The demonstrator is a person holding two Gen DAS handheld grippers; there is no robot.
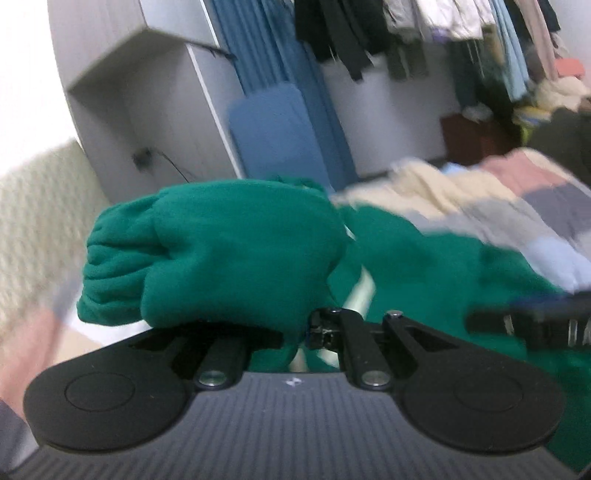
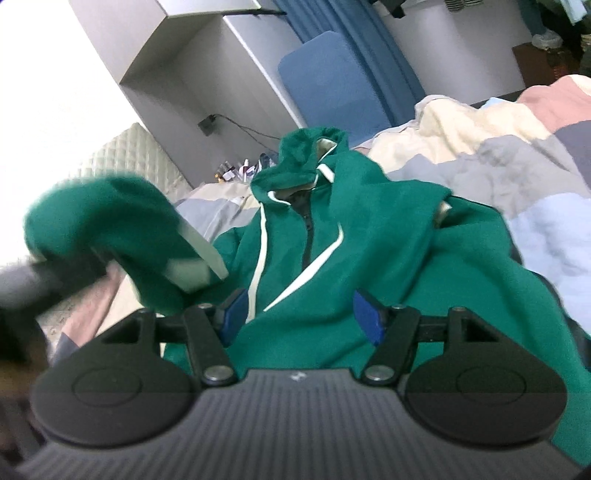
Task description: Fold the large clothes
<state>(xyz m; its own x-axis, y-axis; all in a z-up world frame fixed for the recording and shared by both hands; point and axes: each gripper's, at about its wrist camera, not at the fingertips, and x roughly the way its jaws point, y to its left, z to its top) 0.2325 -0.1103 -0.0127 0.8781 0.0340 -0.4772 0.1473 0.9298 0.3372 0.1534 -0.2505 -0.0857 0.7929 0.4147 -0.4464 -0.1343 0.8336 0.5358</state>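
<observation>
Green hoodie (image 2: 332, 240) sleeve (image 1: 207, 251) clamped in left hand-held gripper (image 1: 314, 332); right hand-held gripper (image 2: 299, 317) released.

Left gripper (image 1: 295, 332) clamped on green sleeve (image 1: 207, 251), cuff bunched over its fingers. Rest of green hoodie (image 1: 443, 273) trails right across patchwork bedspread (image 1: 517, 206), white stripe showing at fold. Second gripper (image 1: 532, 328) enters at right edge, blurred. Behind: grey cupboard (image 1: 155, 103), blue curtain (image 1: 258, 48), blue board (image 1: 280, 133) propped below it, rail of hanging clothes (image 1: 424, 33).
</observation>
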